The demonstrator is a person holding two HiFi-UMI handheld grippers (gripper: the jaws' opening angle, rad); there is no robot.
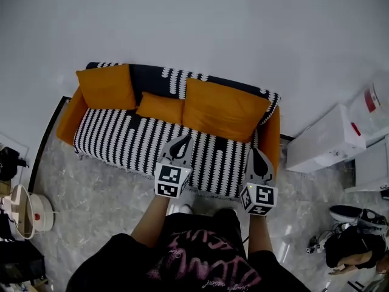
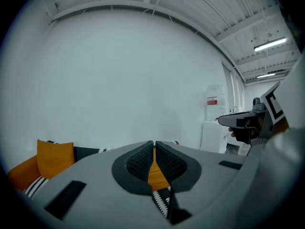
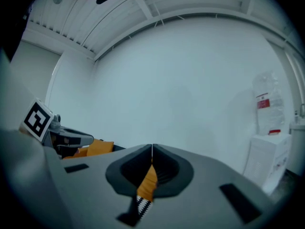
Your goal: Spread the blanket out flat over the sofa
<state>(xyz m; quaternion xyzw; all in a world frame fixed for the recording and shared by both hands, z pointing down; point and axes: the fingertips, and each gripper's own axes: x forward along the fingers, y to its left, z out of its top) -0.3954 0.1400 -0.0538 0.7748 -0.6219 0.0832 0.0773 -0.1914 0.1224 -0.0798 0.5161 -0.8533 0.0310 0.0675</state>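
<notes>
The black-and-white striped blanket [image 1: 121, 139] lies over the seat and back of the orange sofa [image 1: 70, 117], its front hem hanging over the seat edge. Three orange cushions [image 1: 222, 109] lean against the back. Held up in front of the sofa, my left gripper [image 1: 182, 140] is shut with nothing in it. My right gripper [image 1: 255, 152] hangs beside it, also shut and empty. In the left gripper view the jaws of the left gripper [image 2: 154, 144] meet at the tips, with cushion and blanket showing behind them. The right gripper [image 3: 152, 149] shows the same in its own view.
A white wall rises behind the sofa. White cabinets [image 1: 328, 139] stand to its right. A round white device [image 1: 33, 215] and dark items sit on the marble floor at the left. More clutter [image 1: 349, 242] lies at the lower right.
</notes>
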